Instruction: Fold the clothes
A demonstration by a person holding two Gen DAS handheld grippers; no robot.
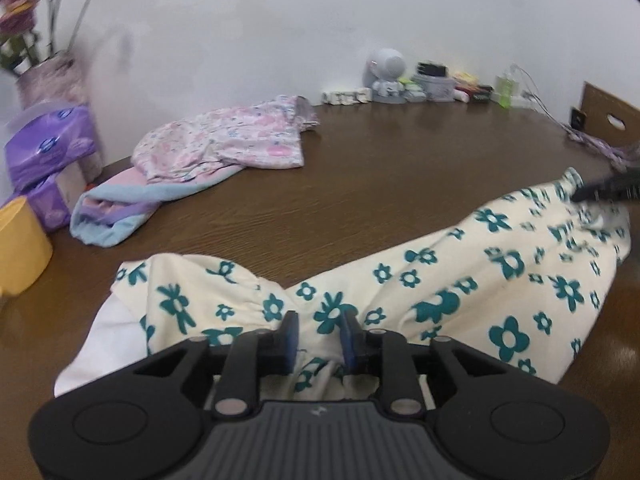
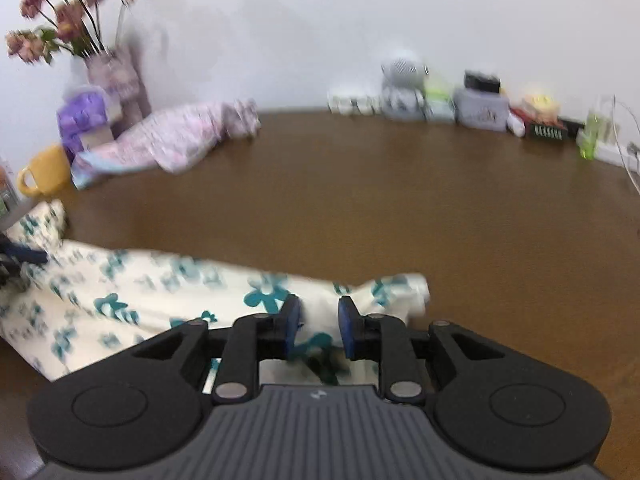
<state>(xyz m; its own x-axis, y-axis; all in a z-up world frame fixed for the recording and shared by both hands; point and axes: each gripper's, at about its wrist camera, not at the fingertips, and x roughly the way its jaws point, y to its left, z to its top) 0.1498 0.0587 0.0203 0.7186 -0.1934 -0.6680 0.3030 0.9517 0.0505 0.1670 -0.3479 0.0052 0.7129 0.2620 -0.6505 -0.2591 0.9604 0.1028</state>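
- The left gripper (image 1: 319, 334) points down at a cream garment with teal flowers (image 1: 460, 280). Its blue pads (image 1: 291, 330) stand a little apart with gathered cloth between them; whether they pinch it I cannot tell.
- The right gripper (image 2: 319, 330) sits over the garment's other end (image 2: 392, 288), jaws likewise slightly parted with cloth between; grip uncertain.
- The garment's long axis runs from one claw to the other, stretching right from the left claw and left from the right claw. Each hand is nearest its own end, so a fold likely brings the ends together.
- Beyond both claws lies bare brown table (image 1: 360, 168).
- Far left of the left claw, a pink patterned garment (image 1: 224, 140) rests on a folded blue-edged piece (image 1: 120, 216).
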